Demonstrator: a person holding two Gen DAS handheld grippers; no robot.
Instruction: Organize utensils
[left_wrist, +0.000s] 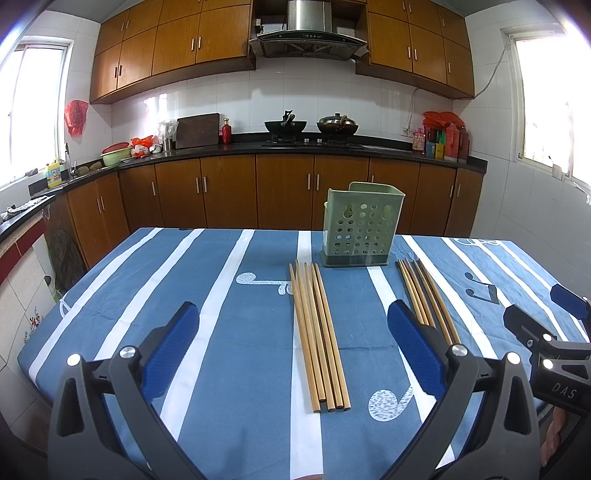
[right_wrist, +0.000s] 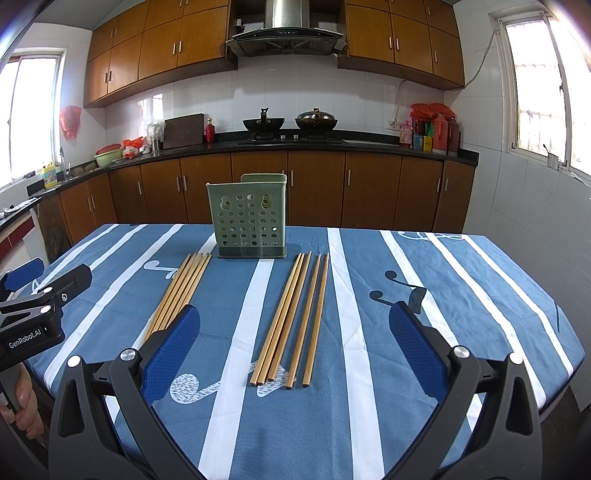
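A pale green perforated utensil holder (left_wrist: 357, 226) (right_wrist: 246, 218) stands upright at the table's far side. Two groups of wooden chopsticks lie flat in front of it, pointing toward it. In the left wrist view the left bundle (left_wrist: 320, 339) lies between the fingers of my left gripper (left_wrist: 293, 305), which is open above it. The right group (right_wrist: 291, 317) lies under my right gripper (right_wrist: 295, 308), also open and holding nothing. Each gripper shows at the edge of the other's view: the right gripper (left_wrist: 543, 306) and the left gripper (right_wrist: 51, 277).
The table wears a blue cloth with white stripes and music notes (left_wrist: 221, 295) (right_wrist: 443, 295). Behind it runs a kitchen counter (right_wrist: 332, 146) with two woks, bottles and a cutting board. A person's hand (right_wrist: 26, 406) holds the left gripper's handle.
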